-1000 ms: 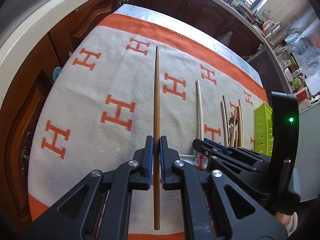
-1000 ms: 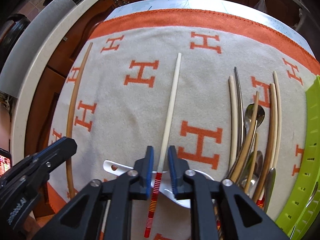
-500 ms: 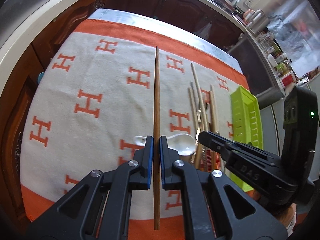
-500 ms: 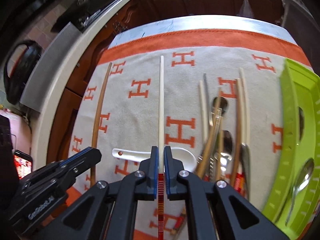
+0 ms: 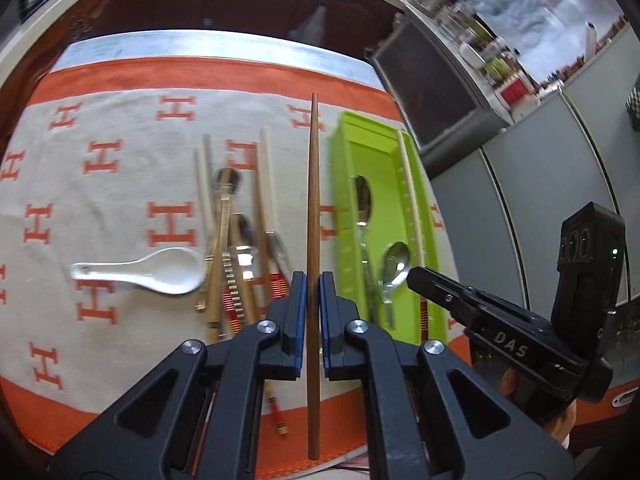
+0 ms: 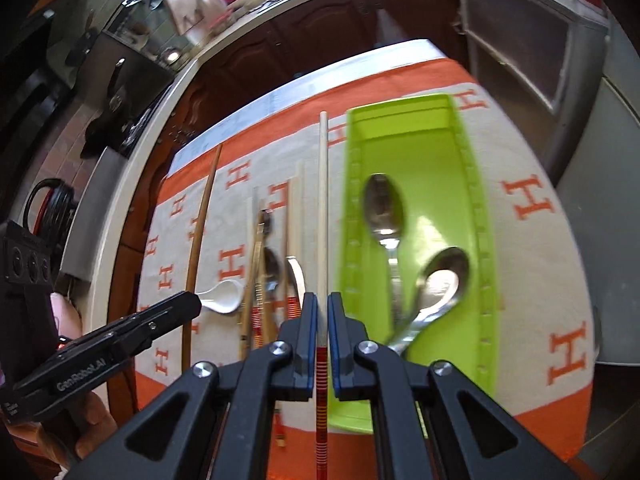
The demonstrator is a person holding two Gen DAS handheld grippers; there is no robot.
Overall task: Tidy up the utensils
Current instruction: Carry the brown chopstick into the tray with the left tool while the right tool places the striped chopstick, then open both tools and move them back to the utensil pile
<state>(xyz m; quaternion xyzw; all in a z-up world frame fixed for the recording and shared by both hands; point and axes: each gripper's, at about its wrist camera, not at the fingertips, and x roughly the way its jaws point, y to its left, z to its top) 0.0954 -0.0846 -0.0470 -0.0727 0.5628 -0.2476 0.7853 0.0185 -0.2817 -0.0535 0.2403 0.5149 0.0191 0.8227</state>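
Tabletop (image 5: pixel 192 42) w/ pale edge, covered by cream-and-orange cloth (image 5: pixel 120 184). On cloth: white soup spoon (image 5: pixel 140 270), messy pile of chopsticks & spoons (image 5: pixel 240 240) just beside it, green tray (image 6: pixel 428 184) to right of pile.

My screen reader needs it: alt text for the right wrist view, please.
The right gripper holds a cream chopstick lengthwise beside the green tray, which contains two metal spoons. More utensils lie left on the orange-patterned cloth.
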